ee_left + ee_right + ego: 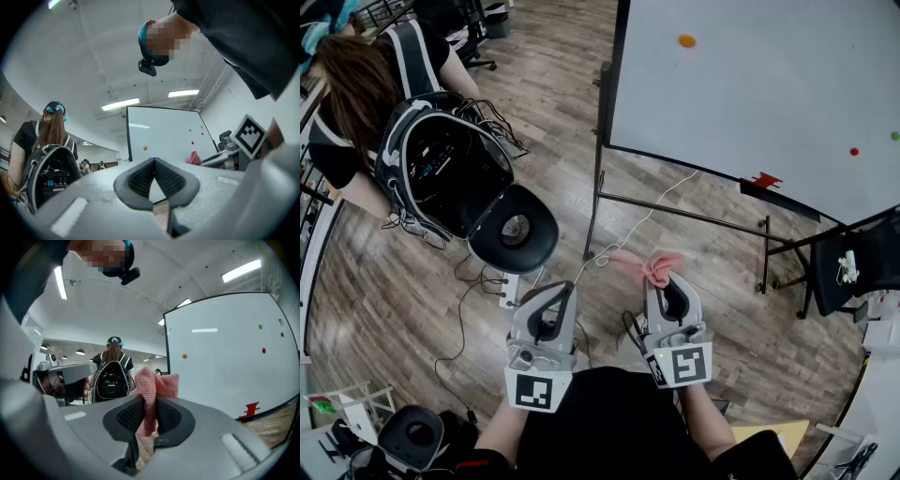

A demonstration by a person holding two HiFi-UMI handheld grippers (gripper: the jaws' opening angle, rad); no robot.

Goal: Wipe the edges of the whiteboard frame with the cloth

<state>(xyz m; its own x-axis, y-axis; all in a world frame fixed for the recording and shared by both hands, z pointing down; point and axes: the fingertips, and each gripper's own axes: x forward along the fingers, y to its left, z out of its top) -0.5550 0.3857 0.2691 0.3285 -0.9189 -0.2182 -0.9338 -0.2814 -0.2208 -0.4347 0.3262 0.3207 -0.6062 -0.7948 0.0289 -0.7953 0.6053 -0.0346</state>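
My right gripper [662,281] is clamped on the pink knitted cloth [649,266]. Only the right gripper view shows the pads squeezing it. My left gripper [555,292] is closed on nothing, tips touching. The head view shows the black-framed whiteboard [750,84] well apart, ahead on the wooden floor [553,131].

Left gripper [555,292] and right gripper [672,283] are both light grey plastic with black ribbed pads [140,178], plus a black-and-white marker cube [539,391] behind each. Person's wearing a black top [609,427].
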